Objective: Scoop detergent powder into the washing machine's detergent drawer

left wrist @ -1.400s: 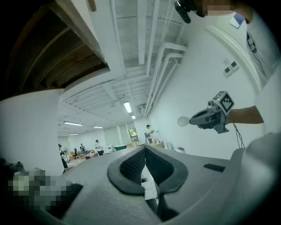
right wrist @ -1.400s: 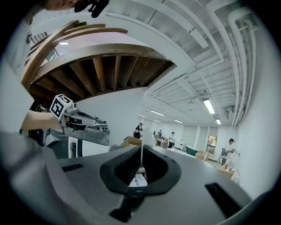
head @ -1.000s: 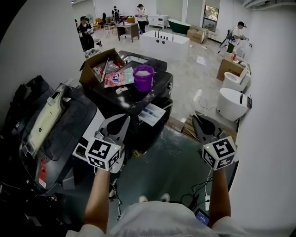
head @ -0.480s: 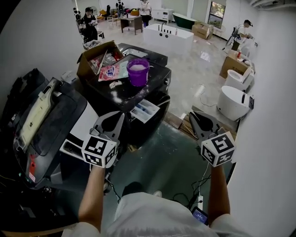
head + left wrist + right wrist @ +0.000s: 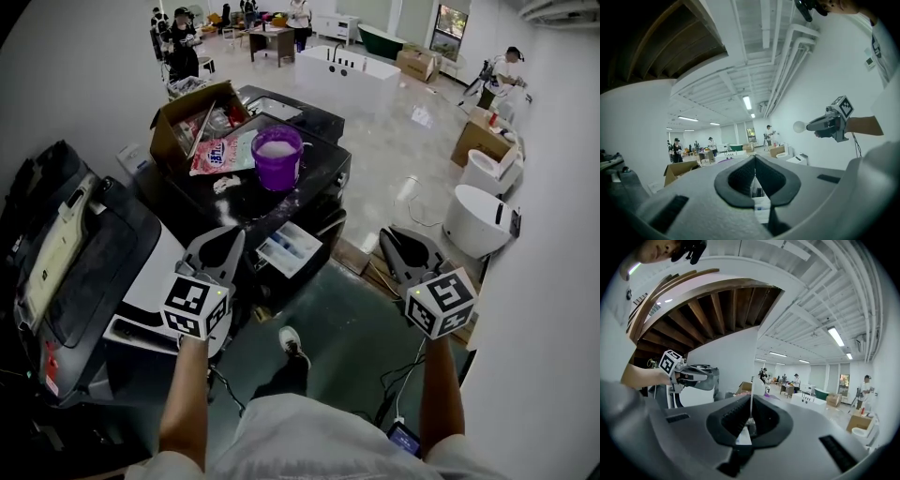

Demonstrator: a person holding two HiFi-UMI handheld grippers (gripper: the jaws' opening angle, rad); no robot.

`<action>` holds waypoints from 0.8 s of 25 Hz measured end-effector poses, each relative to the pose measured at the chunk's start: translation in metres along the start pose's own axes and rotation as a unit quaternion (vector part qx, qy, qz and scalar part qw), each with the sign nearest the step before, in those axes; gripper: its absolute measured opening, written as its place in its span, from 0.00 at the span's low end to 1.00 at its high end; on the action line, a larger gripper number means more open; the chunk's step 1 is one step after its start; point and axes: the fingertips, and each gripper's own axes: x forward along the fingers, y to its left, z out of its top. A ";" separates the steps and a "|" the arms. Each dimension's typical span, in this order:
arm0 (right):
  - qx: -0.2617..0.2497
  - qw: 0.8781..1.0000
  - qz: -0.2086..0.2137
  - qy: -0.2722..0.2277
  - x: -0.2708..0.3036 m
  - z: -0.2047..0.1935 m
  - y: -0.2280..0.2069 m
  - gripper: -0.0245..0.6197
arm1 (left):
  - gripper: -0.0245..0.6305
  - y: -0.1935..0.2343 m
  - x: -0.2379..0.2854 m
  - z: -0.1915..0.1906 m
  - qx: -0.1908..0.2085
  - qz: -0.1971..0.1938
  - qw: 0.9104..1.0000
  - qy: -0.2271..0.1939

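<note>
Head view: I log the black washing machine (image 5: 314,173), its detergent drawer (image 5: 289,249) pulled out at the front. A purple tub (image 5: 277,157) of white powder stands on the machine's top. The left gripper (image 5: 236,234) is near the machine's front, and the right gripper (image 5: 388,236) is off its front right.
Left gripper view: jaws closed together, nothing held.
Right gripper view: likewise clenched, empty.

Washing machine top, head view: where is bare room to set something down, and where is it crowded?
Bare: the front strip of the washing machine top between the purple cup and the open detergent drawer, and the corner right of the cup. Crowded: back left, with the cardboard box and pink bag.
</note>
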 end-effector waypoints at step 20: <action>-0.025 0.997 0.057 0.044 0.289 0.026 -0.104 0.06 | 0.05 0.192 0.195 -0.043 -0.027 0.014 0.999 0.032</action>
